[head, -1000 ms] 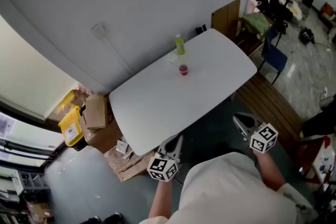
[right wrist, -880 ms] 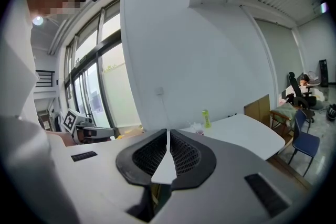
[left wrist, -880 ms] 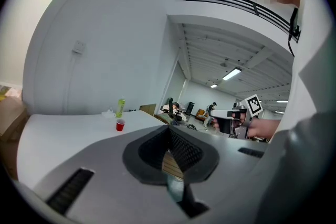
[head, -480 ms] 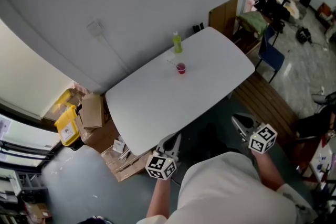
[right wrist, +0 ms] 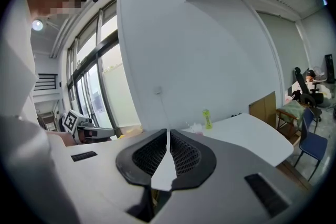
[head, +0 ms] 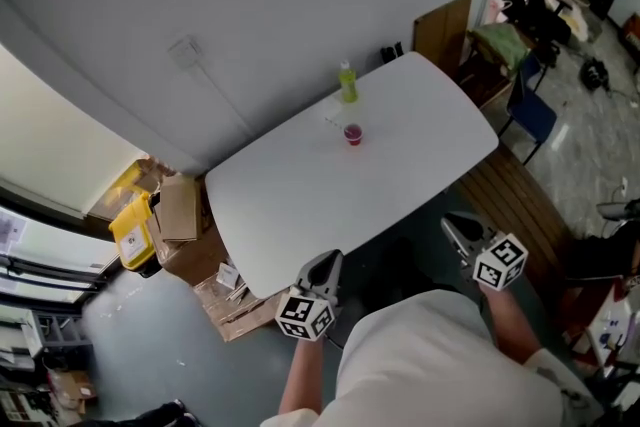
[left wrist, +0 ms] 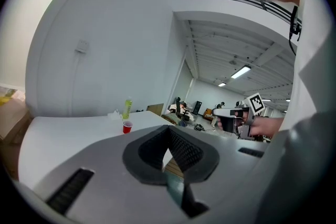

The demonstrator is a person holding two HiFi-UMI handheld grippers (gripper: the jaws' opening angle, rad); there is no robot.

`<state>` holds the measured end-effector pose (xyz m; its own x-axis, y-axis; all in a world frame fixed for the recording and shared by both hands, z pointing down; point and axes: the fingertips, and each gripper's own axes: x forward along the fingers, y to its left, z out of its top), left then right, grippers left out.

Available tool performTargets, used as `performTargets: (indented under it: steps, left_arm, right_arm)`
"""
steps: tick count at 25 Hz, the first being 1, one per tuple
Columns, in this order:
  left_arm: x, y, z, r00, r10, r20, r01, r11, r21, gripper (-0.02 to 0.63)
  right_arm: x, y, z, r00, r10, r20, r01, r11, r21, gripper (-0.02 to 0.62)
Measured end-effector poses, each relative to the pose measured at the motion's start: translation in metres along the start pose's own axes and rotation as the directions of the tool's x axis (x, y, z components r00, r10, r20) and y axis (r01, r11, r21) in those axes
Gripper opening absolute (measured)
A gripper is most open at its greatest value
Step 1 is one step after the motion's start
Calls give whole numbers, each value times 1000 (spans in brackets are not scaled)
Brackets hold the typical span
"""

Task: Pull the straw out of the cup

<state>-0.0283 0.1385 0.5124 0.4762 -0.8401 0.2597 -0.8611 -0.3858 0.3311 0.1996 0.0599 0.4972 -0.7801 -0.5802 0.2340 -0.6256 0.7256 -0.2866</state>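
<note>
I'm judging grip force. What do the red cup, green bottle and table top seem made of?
The red cup is probably thin plastic, going by its even red colour, though it is too small to be sure. The green bottle is likely plastic, pale yellow-green. The table has a smooth, matte white top, maybe laminate or painted board.

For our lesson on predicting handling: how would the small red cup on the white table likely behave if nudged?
The red cup looks small, so probably light and apt to slide or tip. It stands upright on the smooth white table, apart from the green bottle, so likely nothing would brace it.
</note>
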Motion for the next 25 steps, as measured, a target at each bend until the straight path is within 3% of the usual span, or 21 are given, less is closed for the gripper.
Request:
performTargets:
  steps: [17,25]
  left_arm:
    - [83,31,35,988,157,6,-156,987,-42,2]
    - [115,44,51,972,231,38,-228,971,-68,2]
  right_arm:
    - [89,-82,43,986,158,-54,-159,987,-22,44]
    - [126,-117,55,962,247,-112,-252,967,-30,44]
